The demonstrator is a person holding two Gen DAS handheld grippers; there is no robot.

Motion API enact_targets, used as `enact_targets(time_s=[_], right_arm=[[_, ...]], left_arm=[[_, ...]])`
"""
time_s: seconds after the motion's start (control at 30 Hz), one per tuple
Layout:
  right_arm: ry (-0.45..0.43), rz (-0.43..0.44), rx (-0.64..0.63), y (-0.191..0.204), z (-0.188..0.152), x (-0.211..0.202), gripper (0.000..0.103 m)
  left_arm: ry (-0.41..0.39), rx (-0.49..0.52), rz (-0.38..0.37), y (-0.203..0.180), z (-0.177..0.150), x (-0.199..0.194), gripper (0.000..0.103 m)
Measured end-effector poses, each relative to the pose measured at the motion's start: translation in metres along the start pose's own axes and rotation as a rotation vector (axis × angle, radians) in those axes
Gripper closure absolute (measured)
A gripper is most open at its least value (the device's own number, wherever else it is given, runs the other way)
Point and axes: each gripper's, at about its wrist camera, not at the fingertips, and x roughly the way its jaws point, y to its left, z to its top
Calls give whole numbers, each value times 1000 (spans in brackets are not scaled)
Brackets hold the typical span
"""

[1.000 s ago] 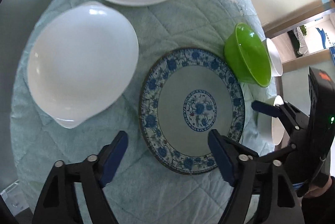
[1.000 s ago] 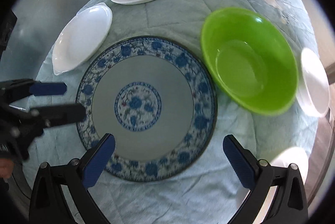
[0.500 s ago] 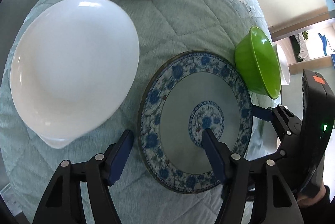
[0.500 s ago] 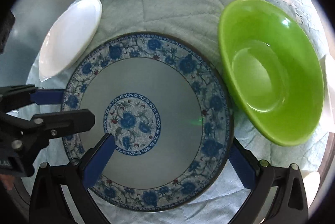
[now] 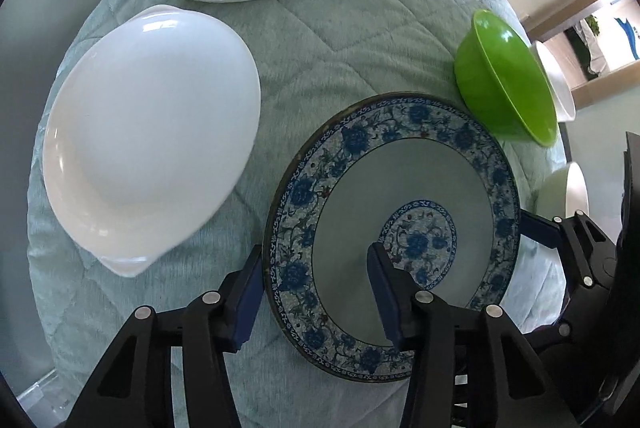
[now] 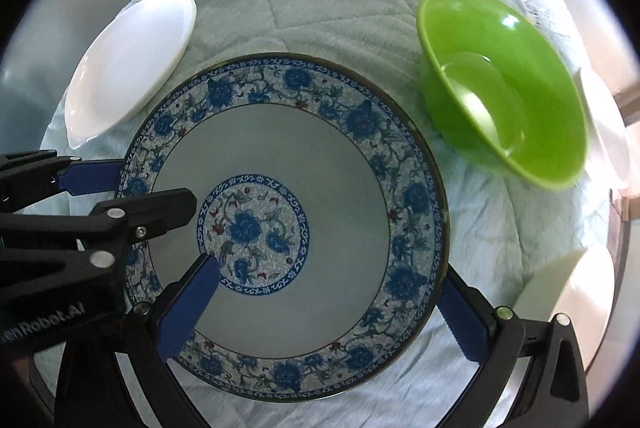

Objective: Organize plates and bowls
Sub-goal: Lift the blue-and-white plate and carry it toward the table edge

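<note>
Two handheld grippers straddle opposite edges of a blue-patterned plate (image 6: pixel 280 228) lying flat on a pale green quilted cloth (image 5: pixel 340 27). The left gripper (image 5: pixel 316 292) has just been closing; its jaws stand partly open with the plate's rim between them, pads not visibly pressing. The right gripper (image 6: pixel 320 304) is spread wide, one finger over the plate, the other outside its rim. A green bowl (image 6: pixel 504 87) sits just beside the plate; two white dishes (image 5: pixel 152 131) lie farther off.
</note>
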Motion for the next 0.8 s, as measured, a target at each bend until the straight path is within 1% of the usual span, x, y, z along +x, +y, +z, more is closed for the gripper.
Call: enact_targets(time_s=[0.13,0.23,0.33,0.4,0.5,0.53,0.6,0.7,0.77,0.8], right_arm=[[-9,-20,55,16,-10,-6,0],[-31,-31,83,14,-13,-14,0],[-62,-32,114,22,-24,-35,0],[-88,-42,123,31,-36,-48,0],[-108,-41,140,43,-42,-68,0],[-111,-44,145,40,-45,-72,0],[-119,-44,164,47,-50,-83,0],[-122,-24,188,51,-57,-92,0],[-121,-14,195,55,-71,-98,0],[-121,-12,197,62,-81,-105,0]], left_arm=[[-11,24,7,-5,-8,-7,57],[-44,37,22,-11,-14,-21,57],[-93,45,50,-19,-24,-43,57],[-110,44,47,-16,-32,-58,57],[-120,53,60,-17,-45,-77,57],[-122,54,59,-10,-53,-86,57],[-130,52,58,-7,-63,-98,57],[-139,64,84,3,-83,-122,57],[-131,67,81,8,-98,-131,57],[-129,69,80,13,-111,-139,57]])
